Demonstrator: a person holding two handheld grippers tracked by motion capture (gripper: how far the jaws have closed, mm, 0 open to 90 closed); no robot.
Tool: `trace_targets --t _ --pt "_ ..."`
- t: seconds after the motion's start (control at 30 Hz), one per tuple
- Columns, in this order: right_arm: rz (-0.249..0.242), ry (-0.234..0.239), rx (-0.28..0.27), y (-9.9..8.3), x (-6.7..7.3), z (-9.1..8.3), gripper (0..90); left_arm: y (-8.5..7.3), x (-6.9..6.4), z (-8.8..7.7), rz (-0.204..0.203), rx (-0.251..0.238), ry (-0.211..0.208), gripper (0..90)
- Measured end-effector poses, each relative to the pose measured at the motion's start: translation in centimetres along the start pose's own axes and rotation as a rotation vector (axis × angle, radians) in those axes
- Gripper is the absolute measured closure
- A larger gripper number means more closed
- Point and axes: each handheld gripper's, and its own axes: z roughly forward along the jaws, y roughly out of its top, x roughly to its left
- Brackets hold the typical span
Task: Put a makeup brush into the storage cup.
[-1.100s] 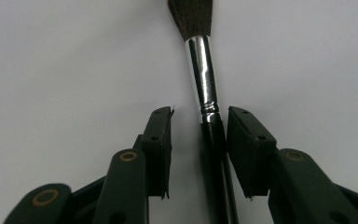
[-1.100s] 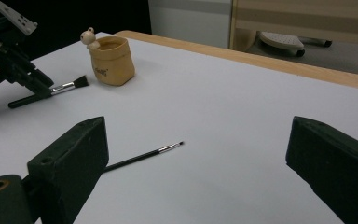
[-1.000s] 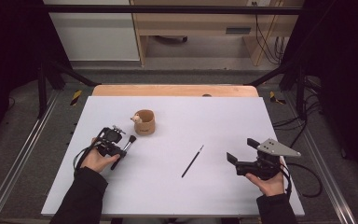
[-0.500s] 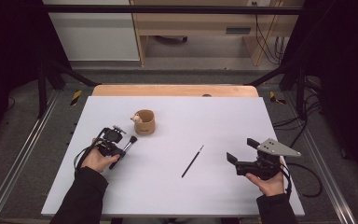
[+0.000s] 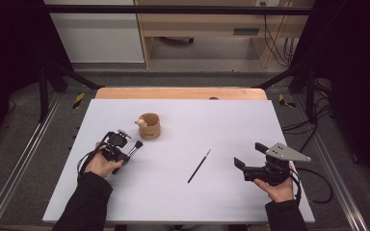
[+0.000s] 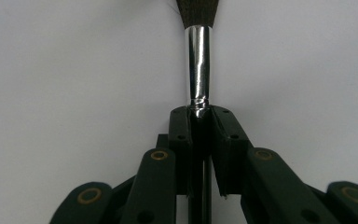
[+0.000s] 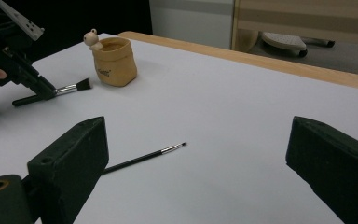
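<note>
The left hand-held gripper (image 6: pixel 200 114) has just been closing and now pinches the thick brush (image 6: pixel 199 65) at its handle, just behind the metal ferrule. The brush lies low over the counter (image 5: pixel 270 125), bristles toward the small pot (image 5: pixel 150 126) just ahead. A good lift probably keeps the pinch firm and raises the brush level before tipping. The right hand-held gripper (image 7: pixel 196 154) rests low, jaws spread, with the thin brush (image 7: pixel 144 157) just ahead.

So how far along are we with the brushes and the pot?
Nothing is in the pot yet. In hand: the left gripper, whose jaws have just been closing, clamps the thick brush at its handle. Left: the thin brush lies on the table, before the open right gripper.
</note>
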Motion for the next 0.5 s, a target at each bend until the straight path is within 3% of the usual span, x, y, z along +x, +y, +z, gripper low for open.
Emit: trace_targets --t 0.1,0.5 --pt "0.001 0.0 0.001 0.0 0.0 0.0 6.2 0.0 -0.1 -0.1 0.006 -0.003 0.003 78.5" --pt "0.006 -0.004 -0.001 -0.4 -0.4 -0.5 6.1 -1.2 0.2 -2.3 0.009 -0.109 -0.009 78.5"
